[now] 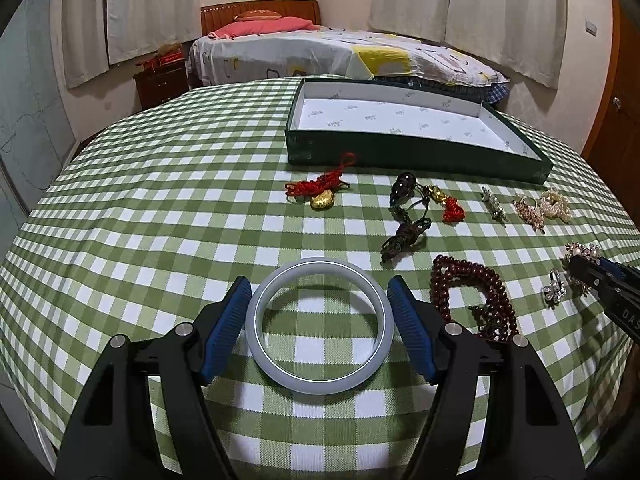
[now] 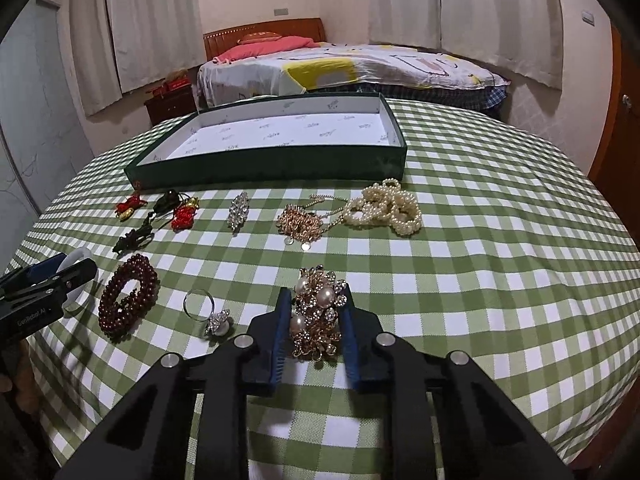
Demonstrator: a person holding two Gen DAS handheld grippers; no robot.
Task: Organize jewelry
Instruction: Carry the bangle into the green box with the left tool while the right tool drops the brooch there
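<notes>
**Inspection: both grippers closed around jewelry on the checked table**

My left gripper (image 1: 320, 312) brackets a smooth, pale grey-white stone bangle (image 1: 319, 326) that lies flat on the green-and-white woven gingham tablecloth (image 1: 160, 208). The ribbed blue pads (image 1: 226, 326) sit against the bangle's outer rim on either side; the jaws pinch it.

My right gripper (image 2: 316, 328) is pressed onto a gold-toned filigree brooch set with round pearls and small rhinestones (image 2: 318, 316). Both blue pads touch its sides.

Just left of the brooch lies a thin silver ring with a pearl cluster (image 2: 208, 312), and further left a coiled strand of glossy dark-red round beads (image 2: 126, 300).

Toward the far side, in a row: a red knotted cord with a gold ingot charm (image 1: 320, 192), a dark gourd-shaped pendant with a red tassel (image 1: 424, 200), a dark green braided cord (image 1: 404, 236), an elongated rhinestone clip (image 2: 238, 208), a heap of fine rose-gold chain (image 2: 300, 224) and a bunched strand of cream pearls (image 2: 388, 208).

Behind the row stands a shallow rectangular dark green box with a white printed paper lining (image 2: 264, 160), nothing inside it.
</notes>
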